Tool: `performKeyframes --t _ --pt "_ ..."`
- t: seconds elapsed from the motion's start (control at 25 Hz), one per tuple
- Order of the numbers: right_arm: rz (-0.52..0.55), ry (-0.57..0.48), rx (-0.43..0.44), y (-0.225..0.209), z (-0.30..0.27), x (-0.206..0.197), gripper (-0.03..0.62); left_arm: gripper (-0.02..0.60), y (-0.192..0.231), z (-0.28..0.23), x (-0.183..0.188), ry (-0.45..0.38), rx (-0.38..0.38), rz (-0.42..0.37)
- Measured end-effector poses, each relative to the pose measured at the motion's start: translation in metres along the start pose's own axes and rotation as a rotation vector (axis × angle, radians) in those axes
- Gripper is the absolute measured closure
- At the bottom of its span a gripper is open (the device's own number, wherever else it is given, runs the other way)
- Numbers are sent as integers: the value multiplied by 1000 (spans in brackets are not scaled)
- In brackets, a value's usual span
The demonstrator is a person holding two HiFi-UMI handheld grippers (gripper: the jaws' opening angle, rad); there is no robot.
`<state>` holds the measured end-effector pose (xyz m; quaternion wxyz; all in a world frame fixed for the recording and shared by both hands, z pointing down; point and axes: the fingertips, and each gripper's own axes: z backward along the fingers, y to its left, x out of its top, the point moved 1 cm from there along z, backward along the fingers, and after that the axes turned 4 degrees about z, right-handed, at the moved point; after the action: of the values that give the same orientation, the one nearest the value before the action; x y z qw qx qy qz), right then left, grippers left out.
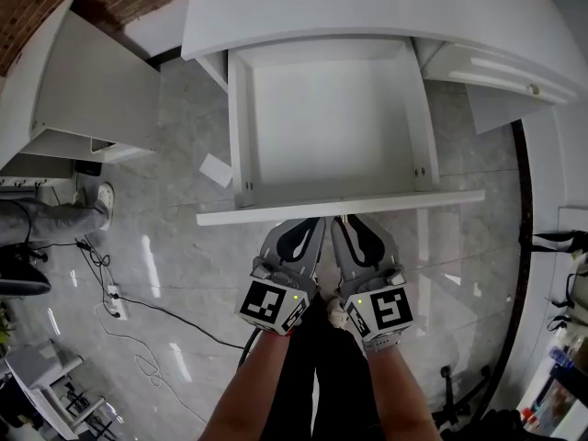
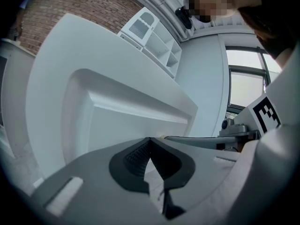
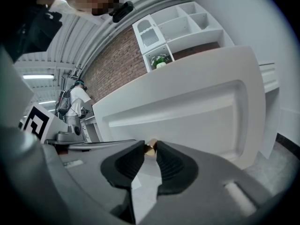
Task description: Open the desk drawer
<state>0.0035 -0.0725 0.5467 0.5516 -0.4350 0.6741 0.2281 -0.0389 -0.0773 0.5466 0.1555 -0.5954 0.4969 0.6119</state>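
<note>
White desk drawer (image 1: 331,127) stands pulled out at frame centre, its long front edge (image 1: 276,215) running left to right just above both grippers: right gripper (image 1: 344,222) clamps the brass knob (image 3: 150,147), left gripper (image 1: 316,222) closed on nothing alongside.

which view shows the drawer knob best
The right gripper view: the small brass knob sits between the right gripper's jaw tips, against the white drawer front. The head view looks down into the open drawer, but the knob is not visible there. The left gripper view shows the drawer front but no clear knob.
</note>
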Motion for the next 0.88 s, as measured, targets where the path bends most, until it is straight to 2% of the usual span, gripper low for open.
performKeyframes --t 0.2,0.48,0.56,0.64,0.8,0.88 --pt "-3 -4 -6 0 0 -1 516 580 4 4 -1 -7 8 12" --pt "46 -5 66 2 15 14 484 580 8 17 11 0 20 -5" --pt "40 -21 56 3 24 24 513 580 5 22 19 5 15 -9" --pt "52 -36 52 3 30 37 581 580 3 26 26 4 2 -23" --pt "102 -54 76 5 44 70 591 580 -6 39 49 3 -25 -62" --pt "122 -58 77 4 53 87 592 580 -7 50 65 -14 -19 -51"
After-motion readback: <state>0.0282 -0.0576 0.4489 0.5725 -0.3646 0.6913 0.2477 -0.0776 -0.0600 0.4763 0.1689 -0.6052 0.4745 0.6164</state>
